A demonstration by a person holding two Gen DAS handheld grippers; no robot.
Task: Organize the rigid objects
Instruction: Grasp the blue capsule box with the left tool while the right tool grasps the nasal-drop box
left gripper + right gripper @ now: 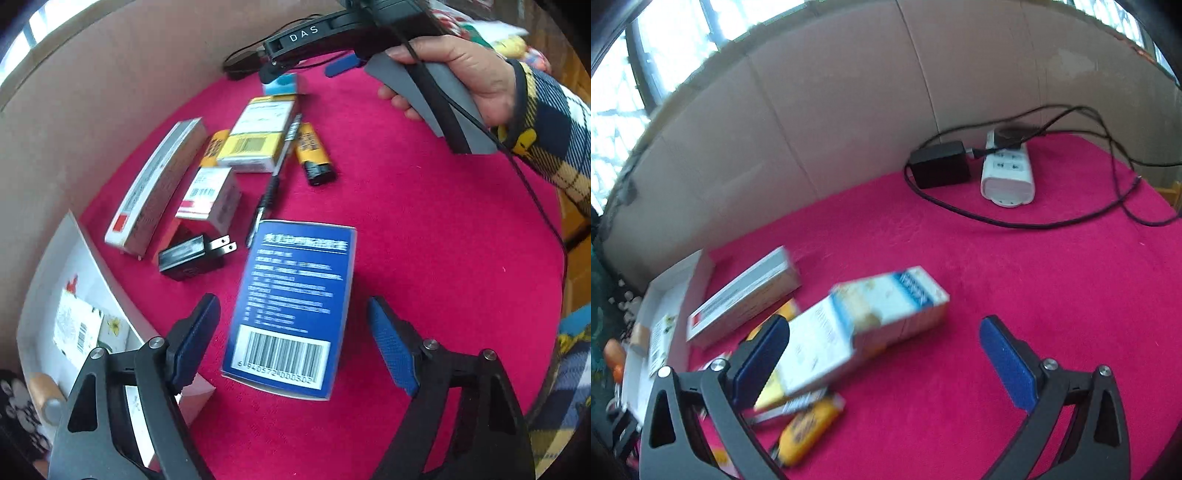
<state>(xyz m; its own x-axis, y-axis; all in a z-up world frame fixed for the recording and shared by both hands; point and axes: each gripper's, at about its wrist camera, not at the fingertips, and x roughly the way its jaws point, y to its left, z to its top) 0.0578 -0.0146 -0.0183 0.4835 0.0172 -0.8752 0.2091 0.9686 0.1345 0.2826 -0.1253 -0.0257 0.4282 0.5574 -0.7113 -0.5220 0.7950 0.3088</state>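
In the left wrist view my left gripper (293, 343) is open, its jaws either side of a blue barcode box (291, 306) lying on the red cloth, not touching it. Beyond lie a black plug adapter (194, 254), a small white and red box (208, 195), a long silver box (155, 188), a yellow and white box (258, 136), a pen (273, 181) and a yellow lighter (314, 153). In the right wrist view my right gripper (882, 354) is open over a white and blue box (864, 325), with the yellow lighter (809, 432) below it.
A white open tray (79, 280) with small packets stands at the left edge, and shows in the right wrist view (683, 280). A white power strip (1008, 170), a black adapter (940, 164) and cables lie at the back by a cardboard wall (849, 122).
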